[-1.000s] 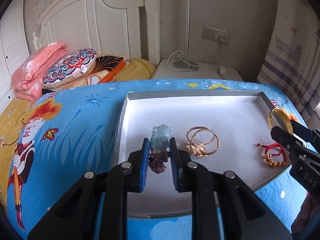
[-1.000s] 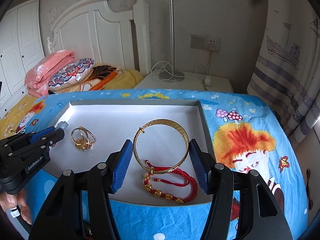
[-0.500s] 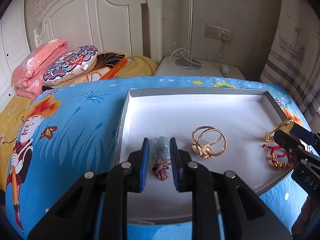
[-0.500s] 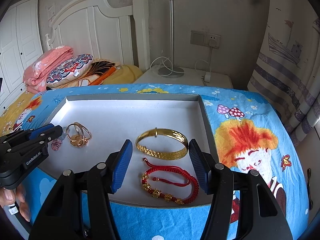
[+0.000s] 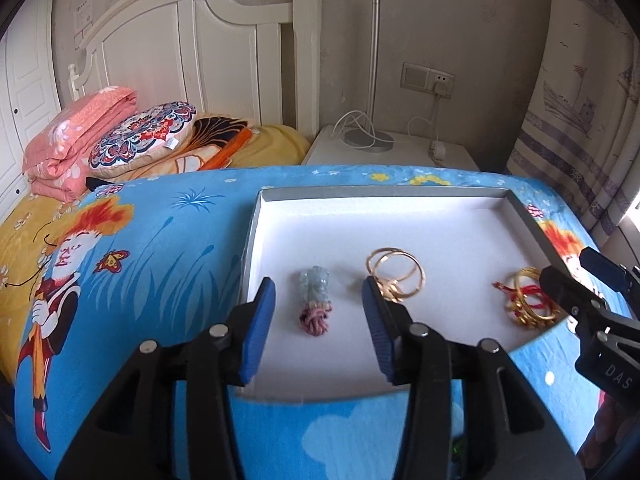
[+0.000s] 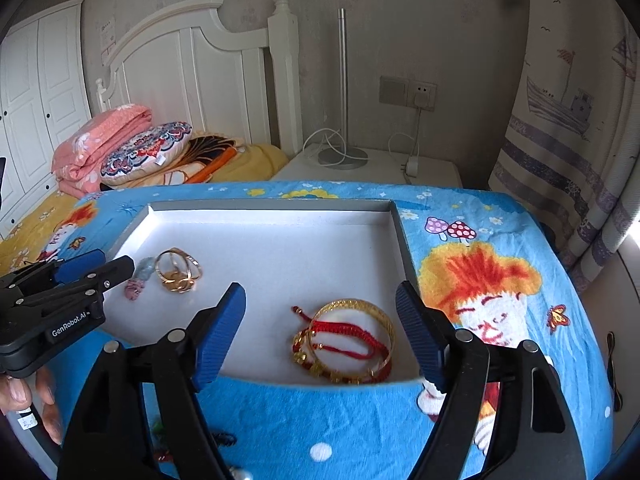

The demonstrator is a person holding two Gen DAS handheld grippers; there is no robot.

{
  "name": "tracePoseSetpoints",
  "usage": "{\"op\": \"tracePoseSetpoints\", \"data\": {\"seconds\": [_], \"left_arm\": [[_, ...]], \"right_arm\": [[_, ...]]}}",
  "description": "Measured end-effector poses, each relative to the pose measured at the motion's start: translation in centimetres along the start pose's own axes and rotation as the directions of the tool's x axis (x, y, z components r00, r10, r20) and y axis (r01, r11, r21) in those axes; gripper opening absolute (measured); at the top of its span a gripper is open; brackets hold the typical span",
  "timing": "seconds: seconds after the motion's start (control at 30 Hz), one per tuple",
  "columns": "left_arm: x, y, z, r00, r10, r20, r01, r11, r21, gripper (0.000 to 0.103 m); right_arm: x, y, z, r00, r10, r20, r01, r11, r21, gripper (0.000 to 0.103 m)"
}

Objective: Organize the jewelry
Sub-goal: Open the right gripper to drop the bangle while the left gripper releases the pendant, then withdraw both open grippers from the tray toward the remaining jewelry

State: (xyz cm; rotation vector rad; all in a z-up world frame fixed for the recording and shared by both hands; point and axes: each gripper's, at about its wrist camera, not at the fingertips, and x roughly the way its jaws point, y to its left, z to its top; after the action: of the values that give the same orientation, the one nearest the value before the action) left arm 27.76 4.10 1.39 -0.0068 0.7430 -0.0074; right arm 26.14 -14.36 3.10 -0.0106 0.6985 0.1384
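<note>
A white tray with a grey rim (image 5: 384, 193) (image 6: 272, 205) lies on the blue bedspread. In it lie a pale green jade pendant with a pink knot (image 5: 315, 298) (image 6: 138, 278), two linked gold rings (image 5: 396, 273) (image 6: 178, 270), and a gold bangle (image 6: 356, 334) (image 5: 534, 300) overlapping a red cord bracelet (image 6: 344, 338). My left gripper (image 5: 318, 322) is open, its fingers on either side of the pendant and clear of it. My right gripper (image 6: 320, 330) is open and empty around the bangle and bracelet.
The tray sits near the front edge of the bed. Pillows and a folded pink quilt (image 5: 80, 140) lie at the back left. A white nightstand with a lamp base (image 5: 368, 138) and cables stands behind. A curtain (image 6: 568, 160) hangs at the right.
My left gripper has opened and let go of the jade pendant, which now lies in the tray. The gold bangle has gone from tilted to lying on the red bracelet. Both grippers drew back.
</note>
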Motion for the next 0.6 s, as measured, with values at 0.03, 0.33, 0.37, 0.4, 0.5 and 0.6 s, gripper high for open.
{"op": "tracePoseSetpoints", "data": {"seconds": [0.03, 0.33, 0.37, 0.4, 0.5, 0.6], "left_arm": [[-0.4, -0.1, -0.2, 1.0, -0.004, 0.003, 0.004, 1.0, 0.0, 0.046], [-4.7, -0.4, -2.5, 0.999, -0.022, 0.027, 0.022, 1.0, -0.002, 0.046], [-5.1, -0.3, -2.8, 0.999, -0.021, 0.027, 0.021, 1.0, -0.005, 0.046], [-5.6, -0.2, -3.3, 0.999, -0.025, 0.026, 0.025, 1.0, -0.008, 0.046], [-6.8, 0.2, -4.4, 0.999, -0.036, 0.024, 0.037, 0.999, -0.018, 0.046], [-8.3, 1.2, -5.6, 0.998, -0.059, 0.029, 0.061, 0.997, -0.042, 0.046]], "right_arm": [[-0.6, 0.0, -0.2, 1.0, 0.001, 0.008, -0.001, 1.0, 0.005, 0.073], [-5.3, 0.3, -2.6, 0.999, 0.014, 0.05, -0.015, 1.0, 0.027, 0.075], [-5.8, 0.4, -3.0, 0.999, 0.014, 0.051, -0.015, 1.0, 0.024, 0.075], [-6.4, 0.6, -3.4, 0.999, 0.016, 0.052, -0.017, 1.0, 0.02, 0.075], [-7.9, 1.0, -4.3, 0.998, 0.015, 0.06, -0.016, 1.0, 0.014, 0.075], [-9.6, 1.1, -5.3, 0.997, 0.001, 0.071, -0.002, 1.0, 0.008, 0.075]]}}
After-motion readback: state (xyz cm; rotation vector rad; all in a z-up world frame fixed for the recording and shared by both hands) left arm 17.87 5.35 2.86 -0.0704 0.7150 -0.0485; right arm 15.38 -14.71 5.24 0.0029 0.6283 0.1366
